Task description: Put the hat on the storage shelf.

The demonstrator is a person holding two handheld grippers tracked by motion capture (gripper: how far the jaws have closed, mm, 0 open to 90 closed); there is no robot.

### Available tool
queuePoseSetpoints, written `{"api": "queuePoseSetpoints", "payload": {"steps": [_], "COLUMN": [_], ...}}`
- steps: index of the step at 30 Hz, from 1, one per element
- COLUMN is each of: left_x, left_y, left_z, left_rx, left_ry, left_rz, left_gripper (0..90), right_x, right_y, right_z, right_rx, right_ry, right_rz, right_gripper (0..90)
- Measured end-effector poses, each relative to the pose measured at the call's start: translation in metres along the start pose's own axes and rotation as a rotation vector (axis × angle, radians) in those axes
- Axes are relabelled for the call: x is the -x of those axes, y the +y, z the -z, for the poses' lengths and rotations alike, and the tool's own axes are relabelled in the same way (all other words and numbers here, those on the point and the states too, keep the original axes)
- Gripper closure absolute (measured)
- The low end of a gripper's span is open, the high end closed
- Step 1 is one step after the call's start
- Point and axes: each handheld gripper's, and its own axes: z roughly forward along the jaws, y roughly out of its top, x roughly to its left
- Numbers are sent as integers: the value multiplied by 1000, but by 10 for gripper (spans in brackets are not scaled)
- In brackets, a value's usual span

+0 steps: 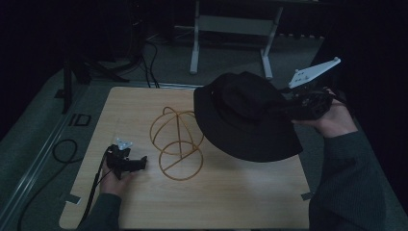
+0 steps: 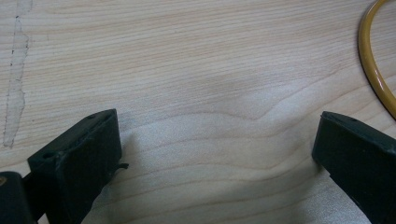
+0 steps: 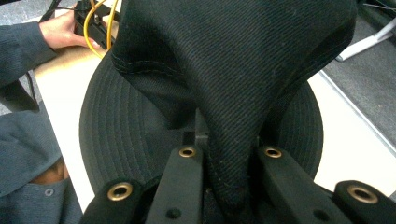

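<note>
Two hand-held grippers are working: the right hand-held gripper [image 1: 288,107] is pinching a black bucket hat [image 1: 245,115] at frame centre-right, above the counter [image 1: 216,202]; the left hand-held gripper [image 1: 139,163], jaws spread, is resting beside a yellow wire stand [image 1: 175,142].

The left gripper [image 1: 142,163] lies low on the table [image 1: 216,202] near its left edge, held by the left hand [image 1: 111,182] — its jaws are wide apart. The right gripper [image 1: 288,107] is up above the table's right side, in the right hand [image 1: 332,120] — jaws pinched on a fold of the black hat [image 1: 240,115].
</note>
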Motion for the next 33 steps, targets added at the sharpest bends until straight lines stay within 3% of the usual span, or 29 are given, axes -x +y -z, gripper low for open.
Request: {"api": "queuePoseSetpoints", "payload": {"steps": [33], "left_x": [0], "left_y": [0], "left_z": [0], "left_rx": [0], "left_ry": [-3], "left_rz": [-2], "left_gripper": [15], "right_x": [-3], "right_y": [22], "right_z": [-5], "right_rx": [58], "right_ry": [35], "right_rz": [31], "right_gripper": [856]}}
